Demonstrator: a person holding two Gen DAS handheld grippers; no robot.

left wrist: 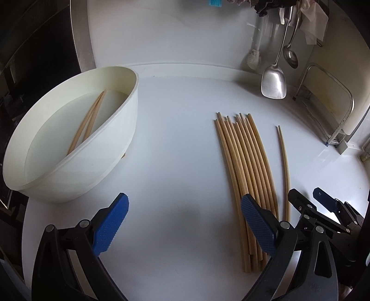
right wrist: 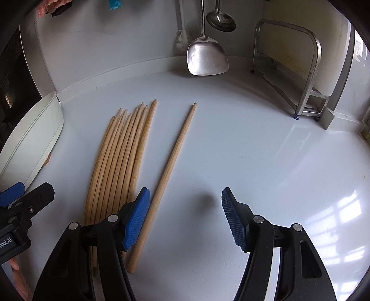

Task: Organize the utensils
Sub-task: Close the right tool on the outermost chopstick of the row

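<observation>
Several wooden chopsticks point(left wrist: 247, 173) lie in a tight row on the white counter point(left wrist: 180, 143). The same row point(right wrist: 120, 162) shows in the right wrist view. A separate chopstick point(right wrist: 171, 162) lies just right of it, thin and curved point(left wrist: 285, 171) in the left wrist view. My right gripper point(right wrist: 185, 196) is open. That chopstick's near end lies between its jaws beside the left pad point(right wrist: 136, 220), with no pad pressing on it. My left gripper point(left wrist: 185, 203) is open over bare counter, its right finger point(left wrist: 256, 222) over the row's near ends. A tilted white bowl point(left wrist: 120, 129) at the left holds two chopsticks point(left wrist: 90, 122).
A steel spatula point(right wrist: 207, 58), a ladle point(right wrist: 220, 20) and a white brush point(left wrist: 253, 58) hang at the back wall. A metal rack point(right wrist: 309, 69) with a board stands at the back right. The bowl point(right wrist: 30, 139) and my left gripper point(right wrist: 23, 194) are at the left edge.
</observation>
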